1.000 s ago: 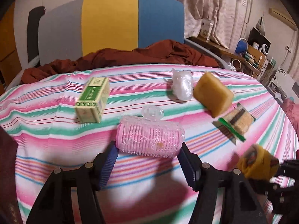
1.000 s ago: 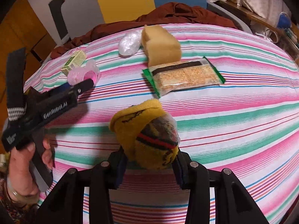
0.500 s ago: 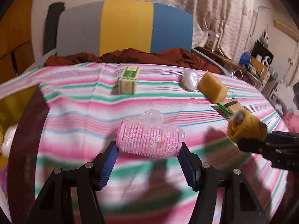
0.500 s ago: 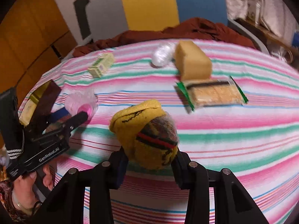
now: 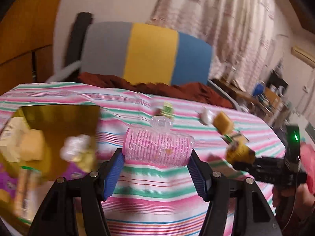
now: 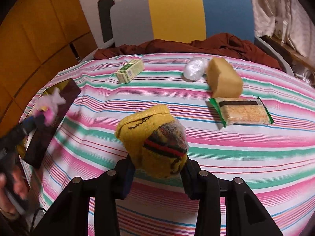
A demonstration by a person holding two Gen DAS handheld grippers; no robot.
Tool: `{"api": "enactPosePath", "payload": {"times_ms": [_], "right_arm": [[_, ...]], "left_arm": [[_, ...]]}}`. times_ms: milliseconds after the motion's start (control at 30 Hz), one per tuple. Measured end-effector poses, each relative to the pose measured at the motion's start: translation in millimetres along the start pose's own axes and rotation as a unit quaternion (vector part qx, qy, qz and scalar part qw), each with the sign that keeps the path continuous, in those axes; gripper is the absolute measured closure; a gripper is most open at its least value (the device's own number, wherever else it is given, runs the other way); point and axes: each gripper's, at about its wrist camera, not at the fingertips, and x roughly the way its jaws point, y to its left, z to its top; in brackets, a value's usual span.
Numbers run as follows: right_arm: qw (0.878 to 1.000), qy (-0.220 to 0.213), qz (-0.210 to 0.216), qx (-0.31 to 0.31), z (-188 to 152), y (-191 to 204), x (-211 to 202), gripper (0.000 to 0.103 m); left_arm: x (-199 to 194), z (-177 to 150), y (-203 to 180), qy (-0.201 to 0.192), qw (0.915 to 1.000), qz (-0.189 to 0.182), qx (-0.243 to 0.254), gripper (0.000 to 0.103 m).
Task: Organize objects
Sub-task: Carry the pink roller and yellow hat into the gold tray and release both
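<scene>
Left tongs (image 5: 156, 169) clamped on pink hair roller (image 5: 157, 147) end to end, held above striped table (image 5: 157, 200), w/ a gold-lined box (image 5: 55, 118) of mixed items just to its left. Right tongs (image 6: 157, 169) gripping yellow sock bundle (image 6: 153, 139), lifted off the cloth. Farther out on the table: cracker pack (image 6: 242, 111), tan sponge (image 6: 224, 78) touching it, white wad (image 6: 194, 68) beside the sponge, green carton (image 6: 130, 70) well apart. Beyond: brown cloth (image 6: 196, 46), tri-color chair back (image 6: 177, 13).

A chair back (image 6: 177, 13) banded grey, yellow and blue is seen behind the striped surface (image 6: 236, 147); wooden panelling (image 6: 29, 39) is seen left of it, pale curtains (image 5: 226, 19) right.
</scene>
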Motion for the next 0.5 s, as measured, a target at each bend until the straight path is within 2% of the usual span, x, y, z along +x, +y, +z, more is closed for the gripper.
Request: {"api": "enactPosePath", "payload": {"times_ms": [267,367,500], "right_arm": [[0.998,-0.021,0.029,-0.049,-2.5,33.0,-6.8,0.062],[0.997,-0.023,0.037,-0.058,-3.5,46.8,-8.1,0.062],[0.996,-0.022,0.049,-0.071,-5.7,65.5,-7.4,0.062]], "left_arm": [[-11.0,14.6,93.8,0.004,0.9942,0.063,-0.087,0.038],[-6.0,14.5,117.7,0.017,0.9910,0.075,-0.109,0.038],[6.5,10.5,137.0,0.046,0.9886,0.084,-0.116,0.038]]}}
